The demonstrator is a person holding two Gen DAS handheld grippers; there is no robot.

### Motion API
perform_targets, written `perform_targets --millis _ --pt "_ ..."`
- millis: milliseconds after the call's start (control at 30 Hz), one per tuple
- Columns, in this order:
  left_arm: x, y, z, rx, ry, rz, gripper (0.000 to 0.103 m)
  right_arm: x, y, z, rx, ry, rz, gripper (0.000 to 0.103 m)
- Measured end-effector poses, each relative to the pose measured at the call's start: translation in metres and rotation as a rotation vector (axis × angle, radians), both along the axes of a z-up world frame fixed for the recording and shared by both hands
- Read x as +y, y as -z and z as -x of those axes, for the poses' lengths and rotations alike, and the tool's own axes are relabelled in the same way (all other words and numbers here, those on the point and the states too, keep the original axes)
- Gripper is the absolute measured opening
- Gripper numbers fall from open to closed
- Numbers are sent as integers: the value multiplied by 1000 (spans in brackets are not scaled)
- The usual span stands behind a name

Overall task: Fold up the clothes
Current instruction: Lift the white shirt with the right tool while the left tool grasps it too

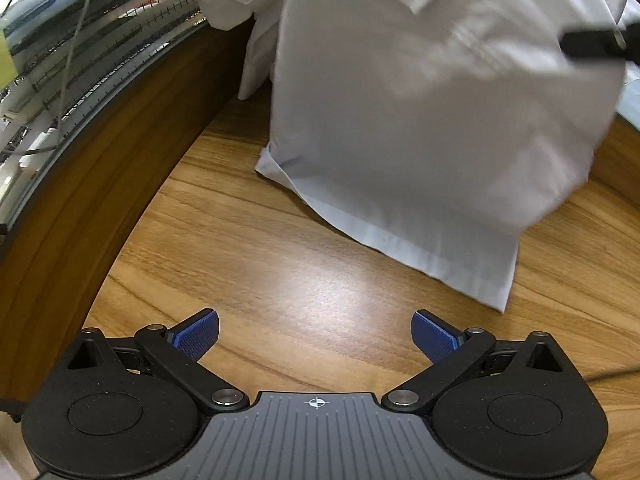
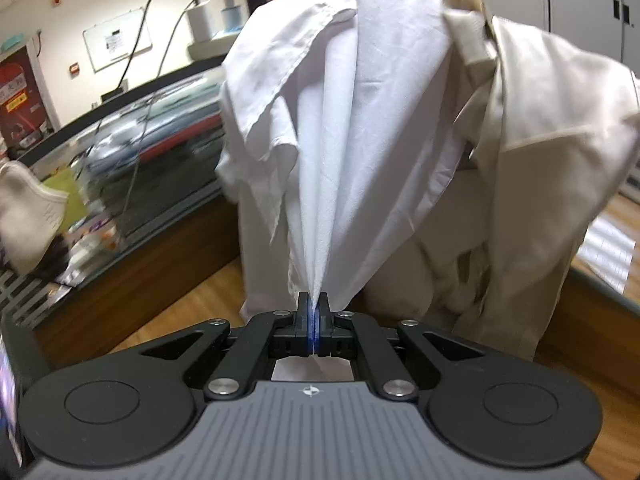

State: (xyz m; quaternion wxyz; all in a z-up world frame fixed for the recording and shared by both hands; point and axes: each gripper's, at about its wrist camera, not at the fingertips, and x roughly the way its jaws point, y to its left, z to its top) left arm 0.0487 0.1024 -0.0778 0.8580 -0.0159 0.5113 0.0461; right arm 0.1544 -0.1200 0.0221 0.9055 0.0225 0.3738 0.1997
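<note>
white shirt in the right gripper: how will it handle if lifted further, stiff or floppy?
Likely floppy: the white shirt fans into soft folds from the shut right gripper. Probably light, since one thin pinch holds it. Its hem lies on the wooden table, so it may drag.

L gripper (image 1: 315, 338): fingers (image 1: 198, 338) spread wide, nothing between them, angled down low over the counter (image 1: 280, 272). R gripper (image 2: 313, 320): fingers pressed together, pinching a fold of the shirt (image 2: 340, 160), raised and pointing fwd.
</note>
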Motion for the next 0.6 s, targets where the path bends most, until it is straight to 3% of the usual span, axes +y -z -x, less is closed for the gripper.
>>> perform_targets --millis 267,600 --pt "-1 -6 8 -16 16 -2 102 -10 28 55 111 -14 1 1" --pt "-4 -8 10 -28 46 23 102 -39 58 91 202 75 40 0"
